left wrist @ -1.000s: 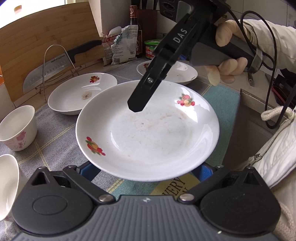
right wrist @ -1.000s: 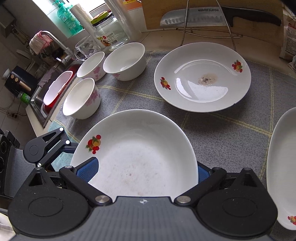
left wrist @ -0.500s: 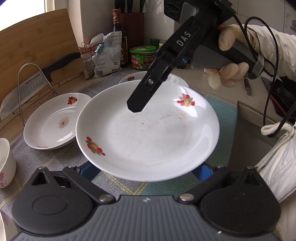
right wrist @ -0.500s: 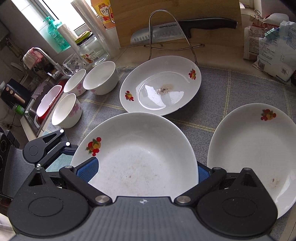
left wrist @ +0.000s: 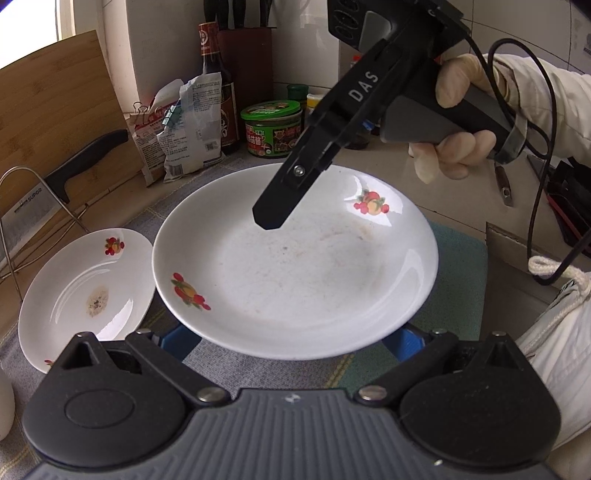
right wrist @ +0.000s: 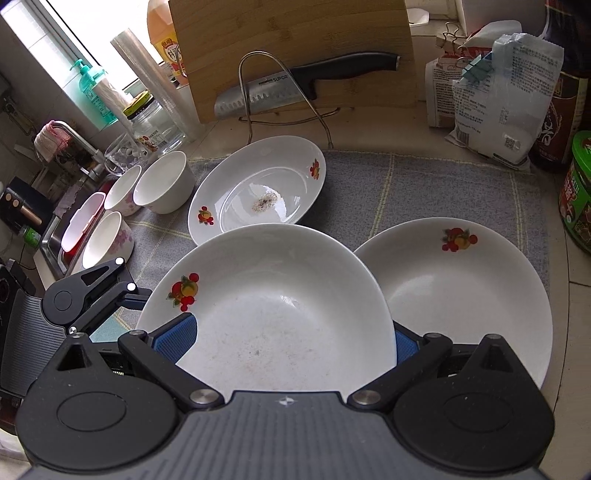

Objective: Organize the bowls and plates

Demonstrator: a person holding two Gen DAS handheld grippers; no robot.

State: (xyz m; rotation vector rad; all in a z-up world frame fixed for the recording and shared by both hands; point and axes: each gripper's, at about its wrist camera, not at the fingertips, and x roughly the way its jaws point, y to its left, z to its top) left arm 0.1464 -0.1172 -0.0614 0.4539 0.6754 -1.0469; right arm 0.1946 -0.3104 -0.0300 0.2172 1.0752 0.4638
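The left gripper [left wrist: 291, 341] has its jaws spread wide, and both blue pads [left wrist: 181, 339] show beneath the near rim of the held plate [left wrist: 295, 277]; whether they touch its underside cannot be told. This white plate with fruit prints and faint smears is lifted above the grey cloth mat [right wrist: 424, 192] that covers the counter, over the mat's near edge. The right gripper [right wrist: 291, 338] is clamped on the plate's rim, one pad over the inner wall and the other behind it; in the left wrist view its upper finger reaches in over the plate from the far right, with a gloved hand [left wrist: 454, 122] wrapped around the handle. Just right of the held plate, a second plate [right wrist: 461, 295] lies flat on the mat near its right edge, partly covered in view by the held one. Farther in, toward the mat's far left, a third plate [right wrist: 258, 192] lies with a small patch of crumbs at its centre. Three white bowls [right wrist: 164, 182] stand upright together at the mat's left edge, beside the sink [right wrist: 55, 243]. Beyond the mat's far edge, a knife [right wrist: 306, 81] rests on a wire stand [right wrist: 280, 92] against an upright wooden cutting board [right wrist: 295, 33]. At the counter's far right stand clipped bags [right wrist: 506, 103], a dark bottle [left wrist: 218, 85] and a green-lidded jar [left wrist: 271, 127].
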